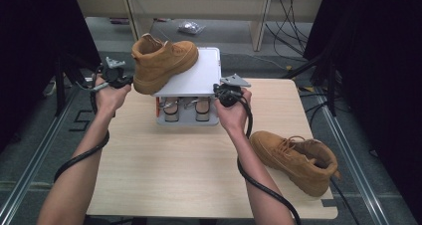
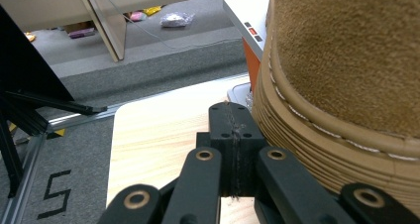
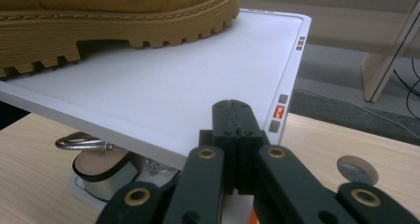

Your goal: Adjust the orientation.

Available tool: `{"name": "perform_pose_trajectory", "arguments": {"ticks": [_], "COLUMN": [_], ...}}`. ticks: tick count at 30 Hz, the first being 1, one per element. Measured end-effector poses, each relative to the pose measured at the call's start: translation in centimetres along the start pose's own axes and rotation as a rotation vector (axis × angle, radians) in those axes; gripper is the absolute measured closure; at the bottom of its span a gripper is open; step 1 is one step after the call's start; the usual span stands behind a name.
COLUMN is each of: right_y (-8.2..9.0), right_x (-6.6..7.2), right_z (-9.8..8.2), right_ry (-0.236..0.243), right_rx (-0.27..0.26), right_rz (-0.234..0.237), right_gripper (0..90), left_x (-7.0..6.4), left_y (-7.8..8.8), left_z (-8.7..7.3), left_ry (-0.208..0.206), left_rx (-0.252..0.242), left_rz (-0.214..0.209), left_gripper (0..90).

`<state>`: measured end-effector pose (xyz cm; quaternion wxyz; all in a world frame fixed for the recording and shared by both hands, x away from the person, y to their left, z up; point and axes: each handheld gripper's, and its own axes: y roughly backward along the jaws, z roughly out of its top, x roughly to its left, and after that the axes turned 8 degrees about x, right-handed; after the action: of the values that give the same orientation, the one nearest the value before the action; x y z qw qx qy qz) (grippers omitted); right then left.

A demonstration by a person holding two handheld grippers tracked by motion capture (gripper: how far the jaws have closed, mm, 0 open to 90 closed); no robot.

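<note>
A tan suede boot (image 1: 161,60) stands on a tilted white platform (image 1: 199,78) at the back middle of the table, its heel overhanging the platform's left side. My left gripper (image 1: 119,79) is shut and empty, its tip (image 2: 235,120) right beside the boot's ribbed sole (image 2: 307,149). My right gripper (image 1: 225,93) is also shut with nothing held. Its tip (image 3: 236,117) sits at the platform's (image 3: 173,85) near right edge, below the boot's toe (image 3: 99,6). Whether either gripper touches anything I cannot tell.
A second tan boot (image 1: 296,158) lies on its side at the front right of the wooden table (image 1: 174,175). Under the platform a grey base (image 1: 186,110) holds straps and a metal clip (image 3: 81,143). A plastic bag (image 1: 190,27) lies on the floor behind.
</note>
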<state>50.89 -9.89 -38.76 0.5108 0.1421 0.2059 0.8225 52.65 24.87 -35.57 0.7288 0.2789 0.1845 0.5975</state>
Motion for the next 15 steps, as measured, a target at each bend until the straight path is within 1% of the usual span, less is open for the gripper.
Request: {"name": "perform_pose_trajectory", "arguments": {"ticks": [1,2,3,4,5,6,7,8,9,10,11,12,13,15], "right_y": [0.0,0.0,0.1,0.1,0.1,0.0,0.0,0.0,0.0,0.0,0.0,0.0,0.0,0.0], "right_x": [0.2,0.1,0.1,0.1,0.1,0.1,0.2,0.2,0.2,0.2,0.2,0.2,0.2,0.2], "right_z": [-0.1,0.0,-0.1,-0.1,-0.1,-0.1,-0.1,-0.1,-0.1,-0.1,-0.2,-0.2,-0.1,-0.2], "right_ry": [-0.026,-0.02,-0.018,-0.027,-0.03,-0.027,-0.033,-0.025,-0.038,-0.044,-0.042,-0.042,-0.038,-0.04], "right_rx": [0.0,0.002,0.005,0.01,0.007,-0.002,0.007,0.001,0.001,0.003,-0.002,-0.003,-0.002,-0.002], "right_rz": [-0.006,0.001,-0.004,0.006,0.011,0.013,0.013,0.012,0.019,0.024,0.022,0.02,0.018,0.021], "right_gripper": [90.0,90.0,90.0,90.0,90.0,90.0,90.0,90.0,90.0,90.0,90.0,90.0,90.0,90.0], "left_x": [-0.1,-0.1,-0.3,-0.3,-0.3,-0.5,-0.8,-1.1,-1.2,-1.3,-1.4,-1.6,-1.7,-2.2], "left_y": [0.0,0.1,0.1,0.2,0.3,0.4,0.4,0.5,0.6,0.5,0.6,0.6,0.7,0.7], "left_z": [0.0,0.0,0.0,0.1,0.1,0.1,0.0,0.0,0.0,0.0,0.0,0.0,0.0,0.0], "left_ry": [0.002,-0.004,0.002,0.015,0.021,0.02,0.025,0.024,0.022,0.026,0.016,0.019,0.011,0.004], "left_rx": [0.002,0.008,0.009,0.017,0.03,0.035,0.029,0.033,0.042,0.037,0.044,0.041,0.054,0.06], "left_rz": [0.001,0.007,0.007,-0.009,-0.035,-0.053,-0.064,-0.054,-0.046,-0.052,-0.057,-0.068,-0.077,-0.098], "left_gripper": [89.9,89.9,89.9,90.0,90.0,90.0,90.0,90.0,90.0,90.0,90.0,90.0,90.0,90.0]}}
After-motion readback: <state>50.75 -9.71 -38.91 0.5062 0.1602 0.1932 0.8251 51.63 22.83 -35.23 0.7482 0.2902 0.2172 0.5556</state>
